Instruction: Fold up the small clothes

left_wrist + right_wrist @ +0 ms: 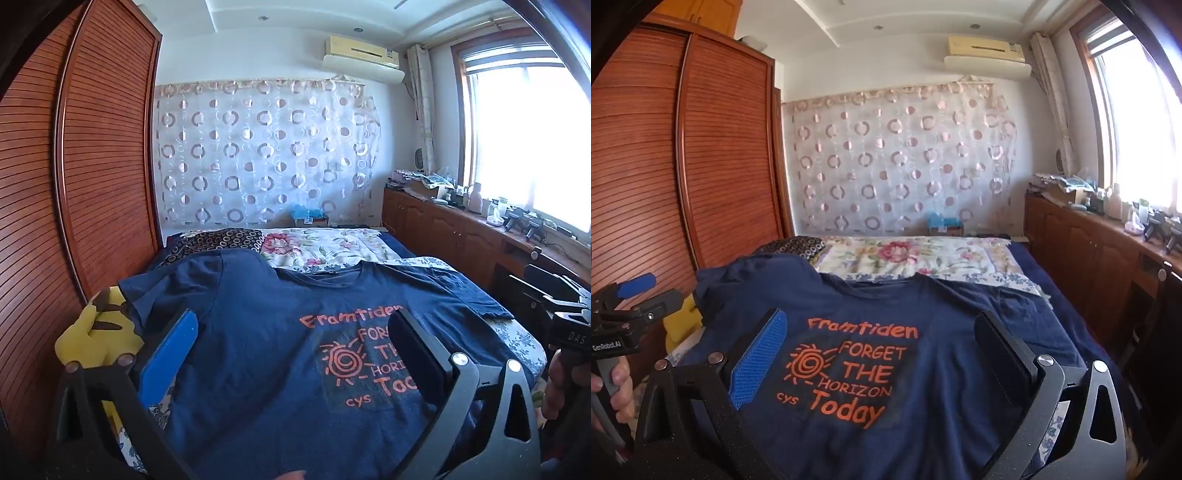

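One navy T-shirt (886, 332) flat on bed (923, 254), print "Framtiden FORGET THE HORIZON Today"; left tongs (295, 354), right tongs (882, 354) both agape, empty.

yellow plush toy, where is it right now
In the left wrist view the plush sits at the bed's left edge, between the wardrobe and the t-shirt.

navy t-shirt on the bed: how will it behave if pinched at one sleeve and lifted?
The t-shirt is probably floppy: it already drapes over bumps and wrinkles near the collar, so it would likely sag and bunch. It looks like thin knit, so likely light. Pushed, it would probably rumple on the bedding rather than slide.
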Demonstrator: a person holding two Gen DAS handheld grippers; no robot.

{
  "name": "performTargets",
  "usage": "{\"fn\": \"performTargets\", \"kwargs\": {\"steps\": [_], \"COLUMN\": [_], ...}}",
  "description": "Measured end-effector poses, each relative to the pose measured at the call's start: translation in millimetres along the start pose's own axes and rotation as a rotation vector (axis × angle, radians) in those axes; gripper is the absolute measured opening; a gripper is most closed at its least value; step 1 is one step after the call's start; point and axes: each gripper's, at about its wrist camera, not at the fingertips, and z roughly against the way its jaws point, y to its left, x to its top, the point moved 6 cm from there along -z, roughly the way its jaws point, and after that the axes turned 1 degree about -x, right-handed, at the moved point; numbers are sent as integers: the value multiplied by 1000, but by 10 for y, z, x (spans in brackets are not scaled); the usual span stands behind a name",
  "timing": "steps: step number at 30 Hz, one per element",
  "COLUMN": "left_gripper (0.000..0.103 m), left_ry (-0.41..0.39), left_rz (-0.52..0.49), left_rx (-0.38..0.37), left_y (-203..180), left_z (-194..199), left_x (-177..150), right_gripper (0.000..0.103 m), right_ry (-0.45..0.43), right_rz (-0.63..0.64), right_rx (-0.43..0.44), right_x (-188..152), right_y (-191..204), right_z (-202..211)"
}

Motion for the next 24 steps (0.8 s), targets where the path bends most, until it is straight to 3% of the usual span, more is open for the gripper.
{"fn": "performTargets", "kwargs": {"steps": [24], "left_gripper": [103], "left_ry": [-16], "left_rz": [-29], "left_rx": [10], "left_y": [-43], "left_z": [97], "left_x": [47], "right_gripper": [103], "right_ry": [3], "right_rz": [-3], "right_rx": [-2], "right_x": [-7], "right_y": [4], "right_z": [-6]}}
